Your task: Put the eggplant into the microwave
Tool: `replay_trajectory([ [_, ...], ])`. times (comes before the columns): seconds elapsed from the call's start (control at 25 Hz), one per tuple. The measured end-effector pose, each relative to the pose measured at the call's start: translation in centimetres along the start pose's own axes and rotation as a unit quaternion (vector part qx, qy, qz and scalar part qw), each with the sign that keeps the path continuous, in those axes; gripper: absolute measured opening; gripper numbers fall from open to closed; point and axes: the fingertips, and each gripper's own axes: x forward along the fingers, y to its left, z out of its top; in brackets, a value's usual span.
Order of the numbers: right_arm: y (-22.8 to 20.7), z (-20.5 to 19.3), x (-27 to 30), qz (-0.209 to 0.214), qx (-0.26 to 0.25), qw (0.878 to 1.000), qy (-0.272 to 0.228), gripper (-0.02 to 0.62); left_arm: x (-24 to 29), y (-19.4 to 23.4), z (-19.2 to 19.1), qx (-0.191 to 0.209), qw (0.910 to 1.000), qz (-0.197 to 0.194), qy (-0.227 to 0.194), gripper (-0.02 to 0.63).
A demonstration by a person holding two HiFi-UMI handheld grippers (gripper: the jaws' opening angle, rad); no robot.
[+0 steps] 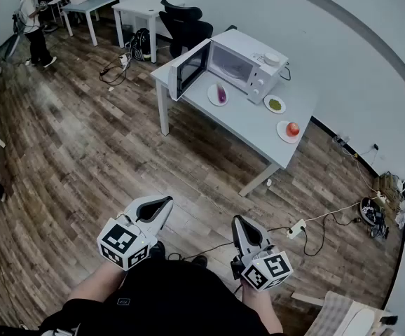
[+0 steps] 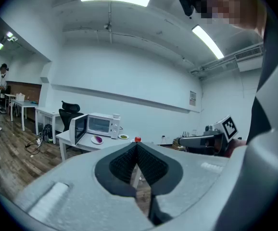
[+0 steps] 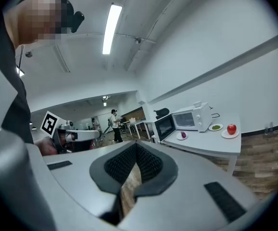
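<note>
The purple eggplant (image 1: 221, 94) lies on a white plate in front of the white microwave (image 1: 248, 61), whose door (image 1: 188, 68) hangs open to the left. Both stand on a white table (image 1: 258, 128) well ahead of me. My left gripper (image 1: 166, 201) and right gripper (image 1: 237, 219) are held low in front of my body, far from the table, both shut with nothing in them. In the left gripper view, the eggplant (image 2: 98, 139) and microwave (image 2: 100, 124) show small beyond the left gripper (image 2: 137, 146). The right gripper (image 3: 136, 144) view shows the eggplant (image 3: 183, 135) beside the microwave (image 3: 189, 119).
A plate with something green (image 1: 275, 104) and a plate with a red fruit (image 1: 292, 129) sit right of the microwave. A black chair (image 1: 185, 23) and more tables stand behind. A person (image 1: 33, 19) stands at far left. A power strip (image 1: 297, 227) and cables lie on the wooden floor.
</note>
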Motion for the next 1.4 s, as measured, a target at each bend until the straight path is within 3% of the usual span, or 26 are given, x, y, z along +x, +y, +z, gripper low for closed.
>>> replay_trajectory([
  [0.36, -1.1, 0.3, -1.2, 0.002, -0.012, 1.0, -0.005, 0.014, 1.3, -1.5, 0.4, 0.01, 0.9999, -0.001, -0.002, 0.003],
  [0.92, -5.4, 1.2, -5.5, 0.026, -0.024, 0.999, -0.011, 0.015, 4.7, -6.2, 0.3, 0.034, 0.9989, 0.031, 0.002, 0.003],
  [1.16, -7.1, 0.8, -4.1, 0.032, -0.016, 0.999, -0.003, 0.017, 6.8, -5.1, 0.4, 0.039, 0.9983, 0.042, 0.007, 0.003],
  [1.4, -9.5, 2.2, -0.1, 0.029, -0.018, 0.999, 0.006, 0.017, 10.3, -1.2, 1.7, 0.039, 0.9984, 0.04, 0.002, 0.003],
])
